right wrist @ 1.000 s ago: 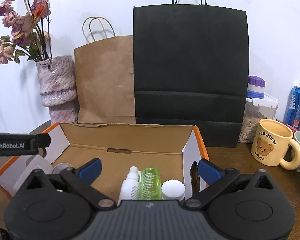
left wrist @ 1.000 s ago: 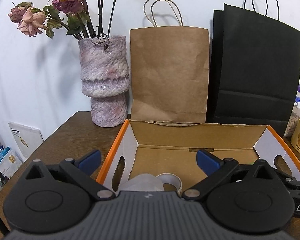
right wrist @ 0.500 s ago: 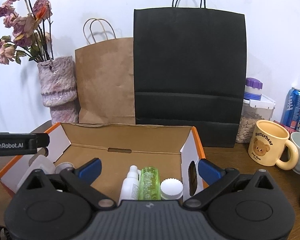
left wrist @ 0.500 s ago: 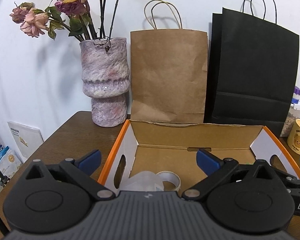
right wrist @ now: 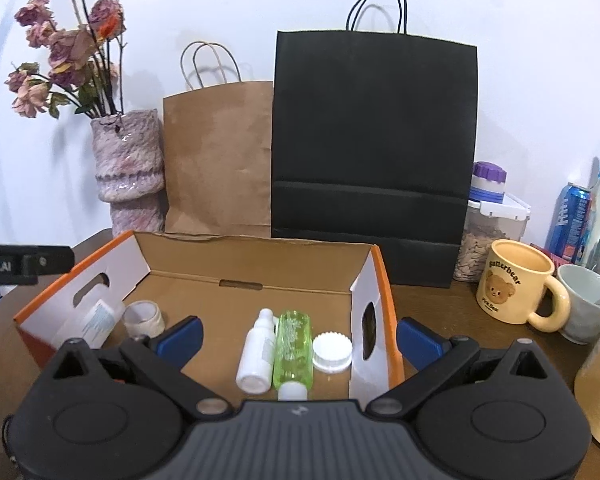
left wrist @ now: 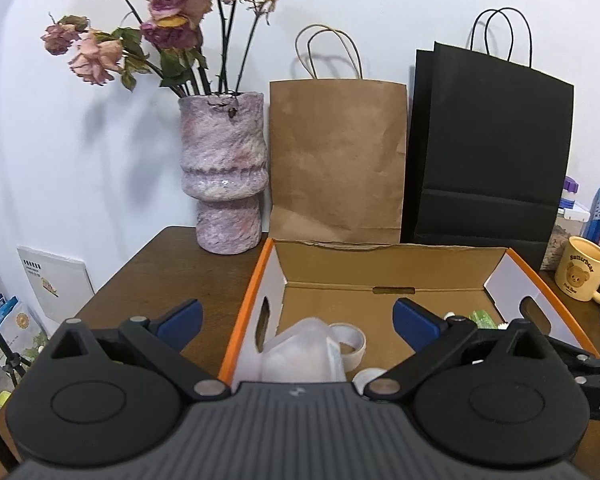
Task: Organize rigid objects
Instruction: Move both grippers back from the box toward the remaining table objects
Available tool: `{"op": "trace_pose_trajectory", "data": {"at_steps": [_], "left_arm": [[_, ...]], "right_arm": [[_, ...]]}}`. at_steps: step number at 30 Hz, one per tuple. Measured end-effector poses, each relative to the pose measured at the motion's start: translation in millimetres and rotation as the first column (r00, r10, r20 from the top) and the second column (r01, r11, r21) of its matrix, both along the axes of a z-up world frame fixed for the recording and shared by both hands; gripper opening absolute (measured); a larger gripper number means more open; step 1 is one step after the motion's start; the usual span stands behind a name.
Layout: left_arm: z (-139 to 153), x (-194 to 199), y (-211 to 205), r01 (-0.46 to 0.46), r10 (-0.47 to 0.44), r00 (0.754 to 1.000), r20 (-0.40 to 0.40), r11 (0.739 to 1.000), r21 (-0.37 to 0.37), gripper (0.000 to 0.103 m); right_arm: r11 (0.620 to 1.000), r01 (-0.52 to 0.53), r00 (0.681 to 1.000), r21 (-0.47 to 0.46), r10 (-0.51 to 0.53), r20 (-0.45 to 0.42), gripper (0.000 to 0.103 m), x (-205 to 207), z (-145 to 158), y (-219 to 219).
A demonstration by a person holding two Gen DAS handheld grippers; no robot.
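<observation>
Both of my grippers hang in front of the open cardboard box with orange edges (right wrist: 384, 280), and both have their blue-tipped fingers spread wide with nothing between them. The left gripper (left wrist: 296, 316) looks into the left end of the box, the right gripper (right wrist: 298, 334) into the right end.

The things of the task already lie inside. At the right end I see a small white plastic bottle (right wrist: 258, 350), a clear green plastic bottle (right wrist: 293, 346) touching it on its right side, and a round white ribbed cap (right wrist: 332, 352) just beside the green one. At the left end there is a translucent white plastic jug (left wrist: 302, 354), lying on its side I think, though the gripper body hides its lower part, and a roll of pale tape (left wrist: 350, 344) just behind it.

For the coming move, the relation that matters is this: the two bottles lie with their long axes pointing nearly straight away from the right gripper, directly between its fingers and a little below them. So the right hand is the nearer one, and its fingers would close across the narrow width of a bottle without turning the wrist. The pair is touching, so taking one may push the other.
</observation>
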State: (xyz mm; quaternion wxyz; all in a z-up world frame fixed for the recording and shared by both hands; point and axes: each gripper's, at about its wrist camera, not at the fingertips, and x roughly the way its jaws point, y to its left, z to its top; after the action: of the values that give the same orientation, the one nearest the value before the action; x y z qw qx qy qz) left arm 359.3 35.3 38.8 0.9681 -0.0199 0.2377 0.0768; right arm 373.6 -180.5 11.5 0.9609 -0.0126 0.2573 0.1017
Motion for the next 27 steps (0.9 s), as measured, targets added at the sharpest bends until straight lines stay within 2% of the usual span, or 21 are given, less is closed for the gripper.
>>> {"op": "trace_pose_trajectory", "data": {"at_steps": [13,27], "left_arm": [[-5,-58,24,-0.04,0.04,0.999,0.006,0.999,-0.001,0.103],[-5,-118,31,0.02,-0.021,0.999,0.026,0.999,0.026,0.103]], "right_arm": [[0.999,-0.034,0.999,-0.019,0.035,0.035,0.103,-62,-3,-1],[0.999,-0.041,0.999,-0.028,0.042,0.025,0.103,-115,-5,0]]}}
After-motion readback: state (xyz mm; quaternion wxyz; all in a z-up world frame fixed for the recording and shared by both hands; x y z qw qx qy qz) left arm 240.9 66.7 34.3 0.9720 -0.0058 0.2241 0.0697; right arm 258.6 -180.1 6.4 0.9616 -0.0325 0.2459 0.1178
